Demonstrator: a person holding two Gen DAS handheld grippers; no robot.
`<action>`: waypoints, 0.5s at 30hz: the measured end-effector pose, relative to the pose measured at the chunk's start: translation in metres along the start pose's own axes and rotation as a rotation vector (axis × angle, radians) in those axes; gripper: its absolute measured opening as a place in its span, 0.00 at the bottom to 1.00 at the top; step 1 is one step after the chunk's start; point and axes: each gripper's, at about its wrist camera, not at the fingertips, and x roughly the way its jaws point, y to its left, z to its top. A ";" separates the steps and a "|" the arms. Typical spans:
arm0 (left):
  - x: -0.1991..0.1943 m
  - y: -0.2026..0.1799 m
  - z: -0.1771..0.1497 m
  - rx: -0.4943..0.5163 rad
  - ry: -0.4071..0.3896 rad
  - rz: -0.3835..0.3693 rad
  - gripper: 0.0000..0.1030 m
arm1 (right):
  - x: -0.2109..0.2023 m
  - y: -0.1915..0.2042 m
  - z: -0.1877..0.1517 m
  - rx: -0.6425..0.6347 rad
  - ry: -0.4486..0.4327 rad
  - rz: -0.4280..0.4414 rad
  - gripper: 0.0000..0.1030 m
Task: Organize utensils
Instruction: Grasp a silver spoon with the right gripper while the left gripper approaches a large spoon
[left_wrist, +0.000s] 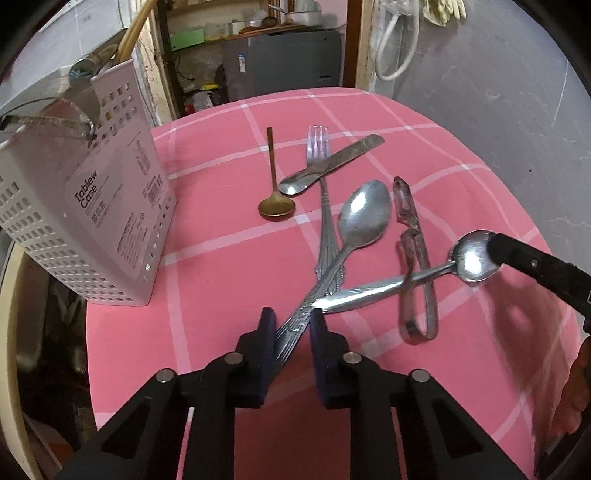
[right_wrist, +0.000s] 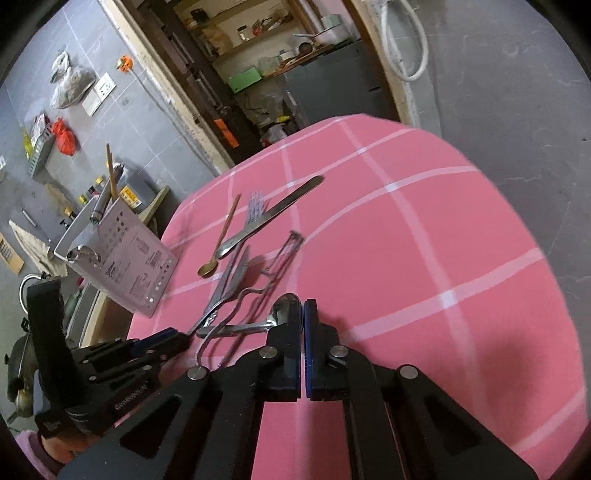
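Counter under pink checked cloth, loose cutlery heaped near its front edge. A snagged piece dragged hard could tug the cloth and shift everything on it.

White perforated case at the left, well apart from the heap and already holding a few long handles. Risk of a knock from a swinging spoon on the way in, or a jam against those handles.

Large spoon lying across the fork handle, its patterned handle clamped between the narrow jaws of the left gripper. Likely to roll or scrape the fork along if lifted at a slant.

Peeler crossing the small spoon at the neck, with which lies on top hard to tell. If hooked, would rise with the spoon and then drop.

Right gripper with jaws all but closed, seemingly pinching only the rim of the small spoon's bowl — a thin, curved, polished hold, prone to pivot or slip out. Tip of that spoon's handle touching the large spoon just beside the left jaws — two lifts at once could lever one piece against the other and spoil both grips.
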 end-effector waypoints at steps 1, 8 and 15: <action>-0.002 -0.001 0.001 0.006 0.010 -0.005 0.09 | -0.003 -0.003 0.001 0.003 -0.002 -0.008 0.02; -0.010 0.004 -0.012 -0.055 0.084 -0.066 0.01 | -0.027 -0.028 0.013 0.003 -0.013 -0.073 0.02; -0.031 0.012 -0.017 -0.113 0.010 -0.125 0.01 | -0.038 -0.054 0.026 -0.044 0.012 -0.099 0.02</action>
